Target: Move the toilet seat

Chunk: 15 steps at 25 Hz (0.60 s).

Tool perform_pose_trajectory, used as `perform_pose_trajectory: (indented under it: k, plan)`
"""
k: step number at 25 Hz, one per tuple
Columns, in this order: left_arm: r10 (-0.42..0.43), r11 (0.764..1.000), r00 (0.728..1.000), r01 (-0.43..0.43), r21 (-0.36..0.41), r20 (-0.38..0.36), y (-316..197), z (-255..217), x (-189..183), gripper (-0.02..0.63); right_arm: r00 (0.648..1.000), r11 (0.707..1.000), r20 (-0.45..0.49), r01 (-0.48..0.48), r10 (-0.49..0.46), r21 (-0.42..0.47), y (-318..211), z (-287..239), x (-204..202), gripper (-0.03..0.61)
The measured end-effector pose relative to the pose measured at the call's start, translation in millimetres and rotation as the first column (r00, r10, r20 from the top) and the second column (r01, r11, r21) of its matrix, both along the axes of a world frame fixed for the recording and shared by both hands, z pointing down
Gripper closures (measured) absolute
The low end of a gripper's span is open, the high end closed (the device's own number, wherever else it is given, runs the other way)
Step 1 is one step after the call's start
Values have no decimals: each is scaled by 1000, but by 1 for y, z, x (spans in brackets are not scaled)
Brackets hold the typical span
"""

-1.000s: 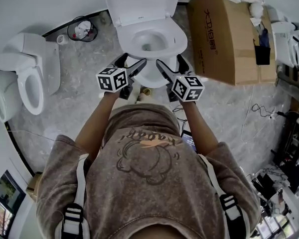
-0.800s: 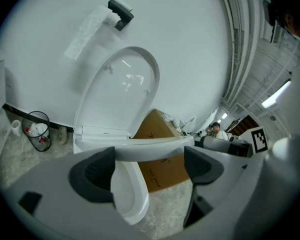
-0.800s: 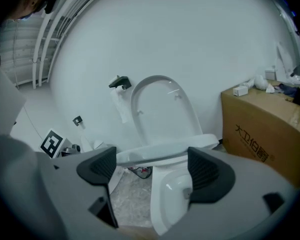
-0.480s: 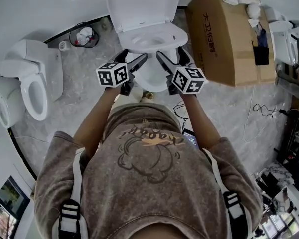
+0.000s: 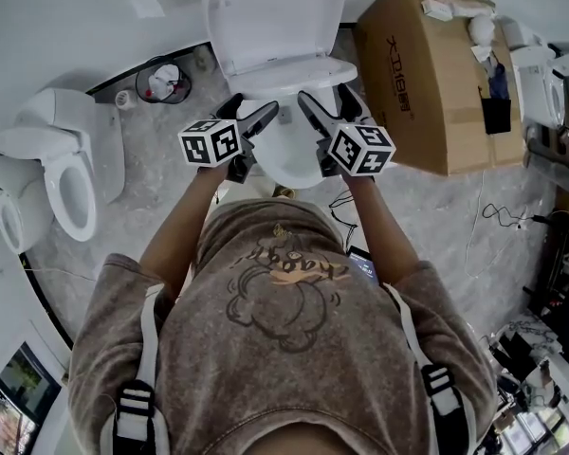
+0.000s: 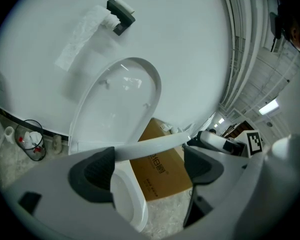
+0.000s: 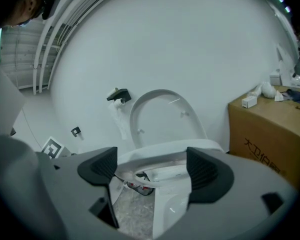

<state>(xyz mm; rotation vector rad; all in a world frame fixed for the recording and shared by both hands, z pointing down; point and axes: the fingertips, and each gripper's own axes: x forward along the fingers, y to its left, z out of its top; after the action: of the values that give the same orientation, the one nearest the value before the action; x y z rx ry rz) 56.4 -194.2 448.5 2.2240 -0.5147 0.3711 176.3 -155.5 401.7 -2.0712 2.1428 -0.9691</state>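
The white toilet seat ring point(image 5: 299, 72) is tilted up off the bowl point(image 5: 289, 150), its front edge raised. The lid point(image 5: 270, 12) stands upright against the wall. My left gripper point(image 5: 254, 105) and right gripper point(image 5: 322, 95) reach under the seat's front, one on each side, jaws spread. In the left gripper view the seat point(image 6: 150, 145) crosses between the pads of the left gripper point(image 6: 150, 159). In the right gripper view the seat point(image 7: 165, 151) spans just above the open right gripper point(image 7: 152, 169), with the lid point(image 7: 162, 116) behind.
A large cardboard box point(image 5: 427, 74) stands close on the toilet's right. A wire bin point(image 5: 166, 81) sits at the wall on the left, and another toilet point(image 5: 66, 159) further left. A paper holder point(image 7: 119, 95) hangs on the wall. Cables lie on the floor at right.
Both grippers have risen and moved toward the wall with the seat's front edge. The seat, flat on the bowl a second ago, now tilts up and hides the bowl's opening.
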Motion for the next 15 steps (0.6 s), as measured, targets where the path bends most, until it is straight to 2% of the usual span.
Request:
perform_pose_trajectory:
  k: [15]
  plan:
    - [-56,998,998,56,10,-42,-60,-18,10,181,1000,998,5,18,-19,62,-67,-22,12,150]
